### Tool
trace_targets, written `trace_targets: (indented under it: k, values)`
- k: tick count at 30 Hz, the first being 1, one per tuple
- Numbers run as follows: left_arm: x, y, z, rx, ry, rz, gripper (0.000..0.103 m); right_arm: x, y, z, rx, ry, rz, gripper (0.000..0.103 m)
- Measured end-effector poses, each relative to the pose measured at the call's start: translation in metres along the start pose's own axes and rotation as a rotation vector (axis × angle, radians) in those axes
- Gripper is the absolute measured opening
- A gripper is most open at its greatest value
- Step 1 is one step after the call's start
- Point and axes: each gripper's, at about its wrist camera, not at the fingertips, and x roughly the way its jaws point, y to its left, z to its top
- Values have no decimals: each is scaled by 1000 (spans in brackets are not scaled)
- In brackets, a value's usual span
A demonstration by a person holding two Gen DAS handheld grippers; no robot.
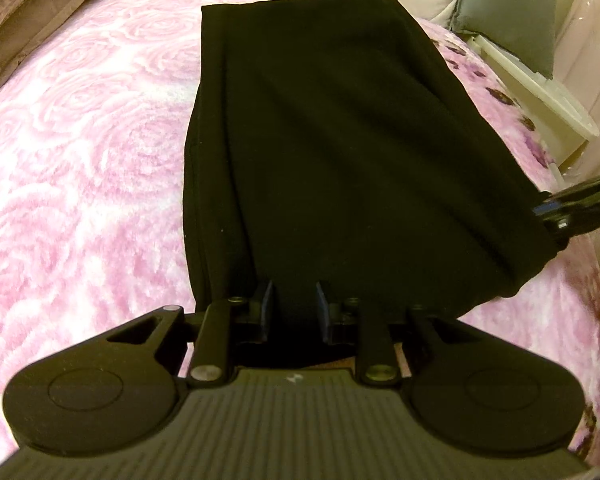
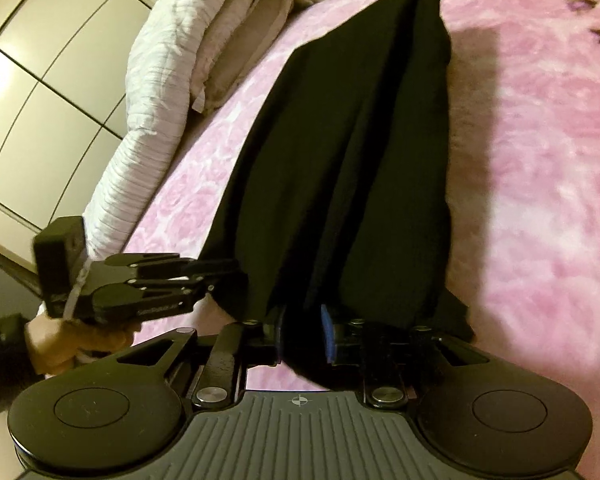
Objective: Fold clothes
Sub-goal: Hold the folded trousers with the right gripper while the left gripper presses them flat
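L gripper [image 1: 294, 308]: jaws narrow, clamped on near hem of black garment [image 1: 320, 128]. R gripper [image 2: 302, 332]: jaws narrow, cloth bunched between blue pads, grip looks on. Garment stretches fwd from both jaws across pink blanket [image 1: 80, 140] on bed.

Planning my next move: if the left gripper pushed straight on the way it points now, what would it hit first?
The black garment itself: its near edge already sits between the left gripper pads. Beyond that lies more of the cloth, likely then the pink blanket beneath.
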Motion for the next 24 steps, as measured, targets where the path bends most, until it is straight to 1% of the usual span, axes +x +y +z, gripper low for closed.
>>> trace_targets:
  k: [2, 3, 4, 5, 6, 8, 10, 11, 15, 16, 17, 18, 20, 22, 24]
  values:
    - [1, -1, 0, 3, 4, 3, 21, 13, 1, 1, -7, 39, -41, 23]
    - [1, -1, 0, 5, 7, 5, 21, 15, 1, 1, -11, 61, -45, 23]
    - [1, -2, 1, 8, 10, 7, 21, 13, 3, 1, -37, 84, -50, 13]
    - [2, -3, 1, 14, 16, 11, 21, 10, 4, 1, -62, 106, -54, 0]
    - [3, -3, 2, 23, 20, 14, 20, 3, 3, 2, -91, 123, -53, 0]
    - [4, -6, 3, 45, 26, 17, 19, -18, -14, 11, -94, 120, -54, 0]
    - [6, -8, 4, 63, 29, 22, 19, -28, -34, 25, -43, 114, -36, 0]
    - [6, -8, 3, 61, 28, 22, 19, -29, -38, 28, -43, 116, -29, 0]
    - [6, -8, 2, 50, 24, 25, 19, -33, -35, 24, -16, 125, 26, 0]
    - [7, -8, 2, 50, 24, 26, 19, -34, -36, 22, 7, 121, 30, 0]
    - [7, -9, 3, 49, 25, 27, 19, -35, -37, 20, 27, 115, 37, 7]
    - [7, -9, 3, 47, 24, 28, 19, -36, -37, 17, 45, 109, 43, 11]
    - [8, -10, 4, 51, 24, 27, 19, -38, -33, 12, 40, 99, 45, 36]
    - [9, -10, 5, 52, 24, 28, 19, -33, -27, 9, 7, 95, 39, 39]
    - [9, -11, 5, 55, 25, 29, 19, -21, -22, 6, -43, 124, 8, 38]
